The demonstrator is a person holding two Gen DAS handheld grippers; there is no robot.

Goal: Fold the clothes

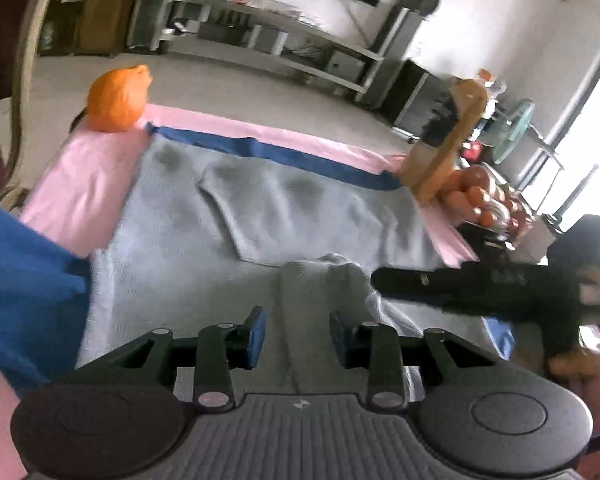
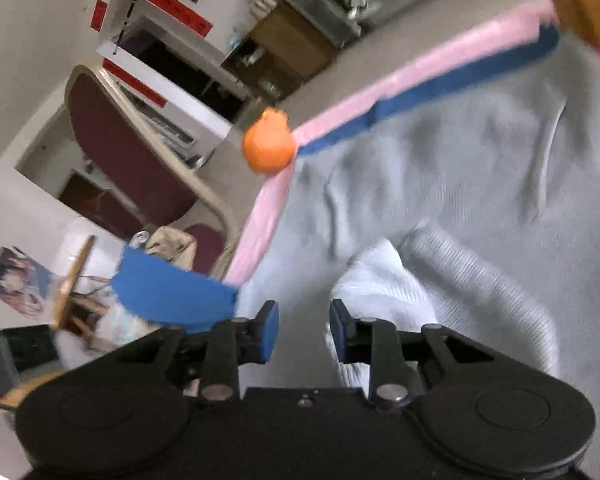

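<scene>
A grey knitted garment point(image 1: 260, 208) lies spread over a pink-covered table point(image 1: 84, 184), with a dark blue cloth edge point(image 1: 284, 152) showing along its far side. My left gripper point(image 1: 298, 336) is open just above the near part of the garment, and a raised grey fold point(image 1: 316, 276) runs up between its fingers. The right gripper's black body point(image 1: 480, 284) reaches in from the right at that fold. In the right wrist view my right gripper point(image 2: 304, 332) is open over the garment point(image 2: 460, 160), a bunched pale fold point(image 2: 380, 284) lying by its right finger.
An orange rounded object point(image 1: 118, 98) point(image 2: 269, 146) sits at the table's far corner. A wooden board point(image 1: 448, 148) and some fruit point(image 1: 472, 192) stand at the right end. Bright blue cloth point(image 1: 24, 280) point(image 2: 172, 292) hangs at the left edge. A maroon chair point(image 2: 120, 148) stands beyond.
</scene>
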